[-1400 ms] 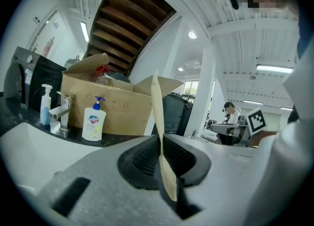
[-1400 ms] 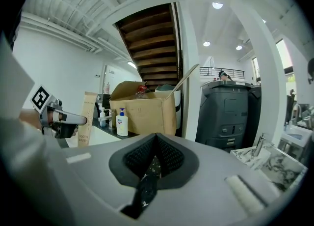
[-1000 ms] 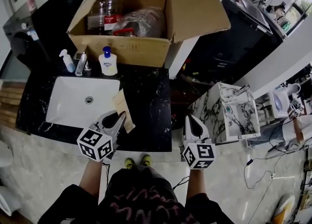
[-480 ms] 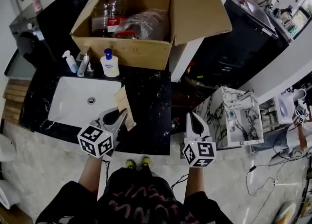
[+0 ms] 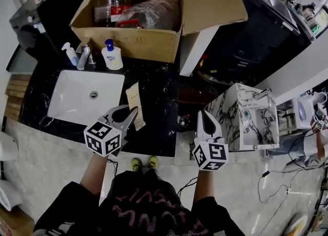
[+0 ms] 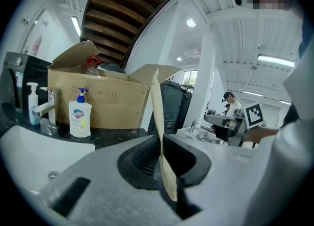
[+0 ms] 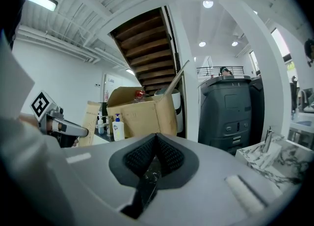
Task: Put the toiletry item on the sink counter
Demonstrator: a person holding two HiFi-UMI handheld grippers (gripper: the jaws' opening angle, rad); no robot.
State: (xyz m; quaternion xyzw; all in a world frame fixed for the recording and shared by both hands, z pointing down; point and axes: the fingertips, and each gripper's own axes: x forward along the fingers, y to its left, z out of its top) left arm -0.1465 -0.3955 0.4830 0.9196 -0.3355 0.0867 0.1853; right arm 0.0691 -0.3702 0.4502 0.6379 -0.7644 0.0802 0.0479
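Here we are at the sink: the left gripper (image 5: 131,116) has its jaws pinched on a flat tan paper packet (image 5: 134,100), and in the left gripper view the packet (image 6: 158,112) stands edge-on, gripped by its lower end between the ribbed pads (image 6: 142,157) and rising straight up past the gripper's tips. From above, the packet reaches forward out of the left gripper over the glossy black marbled counter (image 5: 160,107), with the white rectangular sink basin (image 5: 82,101) just to that gripper's left; I can't tell whether the packet's far end touches the counter. Ahead of the left gripper, at the back of the counter, stands a white pump bottle with a blue top (image 5: 111,56), then a chrome tap (image 5: 84,55) and a small clear spray bottle with a blue head (image 5: 70,55) further left. Behind those sits a big open brown cardboard box (image 5: 134,44) with bottles and a plastic bag inside. The right gripper (image 5: 204,116) hangs well off to the right of the left one, past the counter's edge, jaws pressed together on nothing; the right gripper view confirms the pads (image 7: 169,154) meeting at the tip. Off to the right gripper's right is a white marble-patterned open cabinet (image 5: 228,112).
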